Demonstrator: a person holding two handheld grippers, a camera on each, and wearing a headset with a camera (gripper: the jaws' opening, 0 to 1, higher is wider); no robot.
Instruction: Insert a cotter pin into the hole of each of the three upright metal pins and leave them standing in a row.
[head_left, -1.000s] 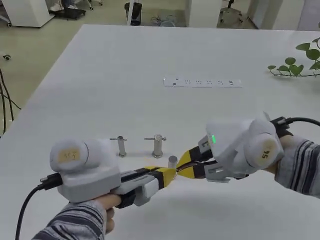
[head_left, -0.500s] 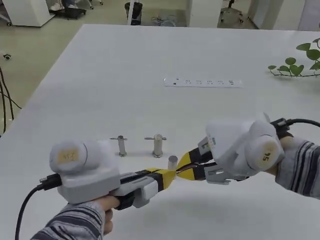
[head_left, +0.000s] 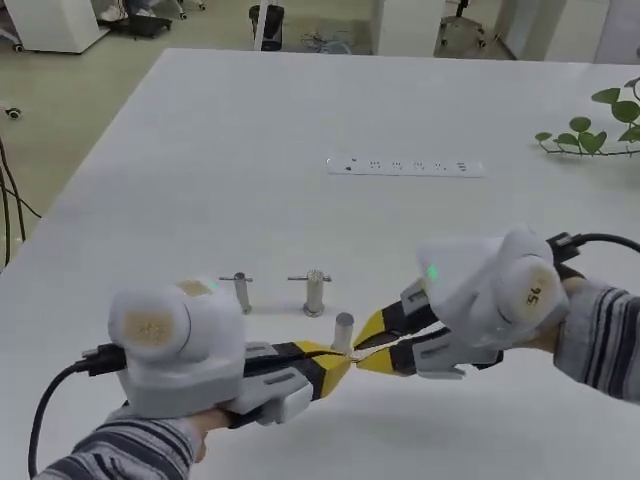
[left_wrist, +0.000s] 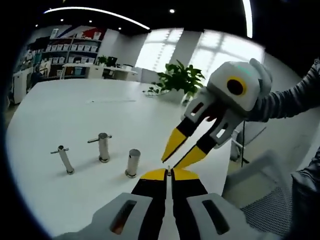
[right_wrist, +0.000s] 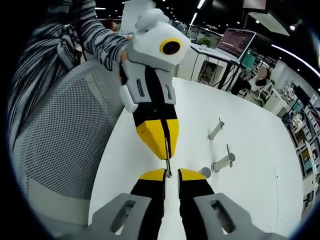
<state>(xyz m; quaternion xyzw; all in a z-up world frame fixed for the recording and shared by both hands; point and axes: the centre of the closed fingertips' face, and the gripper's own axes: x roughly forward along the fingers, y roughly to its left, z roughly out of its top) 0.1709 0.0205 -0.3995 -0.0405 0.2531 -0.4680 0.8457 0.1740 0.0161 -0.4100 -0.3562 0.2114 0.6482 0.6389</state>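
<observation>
Pinched a cotter pin in the closed left gripper. Met it tip to tip with the right gripper, jaws narrowly parted about the pin's free end. Hovered just nearer than a bare metal pin, with a second metal pin and a third metal pin in line to its left on the table, each already fitted.

I read the pins as smooth bare metal with a dull shine, and the cotter pin as thin bright wire. The worktop looks white, smooth and matt. Left gripper and right gripper have smooth white plastic shells and yellow-and-black jaws. The sleeve is striped cloth.
</observation>
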